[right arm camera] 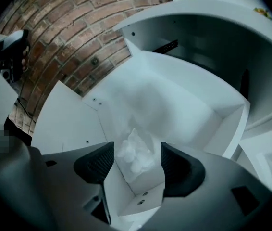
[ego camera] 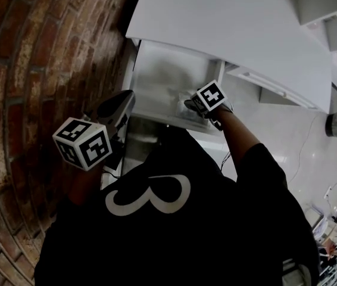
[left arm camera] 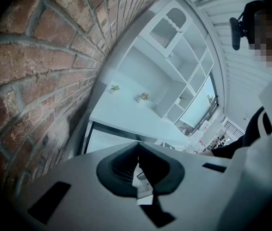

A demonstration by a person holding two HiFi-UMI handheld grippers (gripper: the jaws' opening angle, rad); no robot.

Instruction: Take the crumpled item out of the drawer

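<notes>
On the right gripper (right arm camera: 137, 147) the fingers (right arm camera: 97, 165) are wide apart and hold nothing. The crumpled item (right arm camera: 133, 155), a white wad, sits right between them, tucked into a corner of the drawer (right arm camera: 193, 105). We can't tell if either finger touches it. It looks like they straddle it with a bit of slack each side.

On the left gripper (left arm camera: 138, 163) the fingers (left arm camera: 119, 170) are pressed together with nothing in them. It points off across the room, beside the brick wall (left arm camera: 40, 57). We read it as no part of the grab.

In the head view, the right gripper (ego camera: 199, 106) reaches over the front edge into the open drawer (ego camera: 156, 70). The left gripper (ego camera: 119, 107) hangs near the drawer's front left corner, close to the brick wall (ego camera: 31, 70). The drawer stands pulled out from under the white table (ego camera: 234, 28).

Our read on progress:
- **Done:** the drawer is open, and the right gripper is in it and lined up on the wad.
- **Left:** close on the wad, lift it, and bring it clear of the drawer.
- **Status:** the wad is not yet gripped or out, so we're in the early-middle of the task.

The wad looks soft, so the fingers will probably need to close well in before it holds. The corner walls are close, so a finger could catch one.
</notes>
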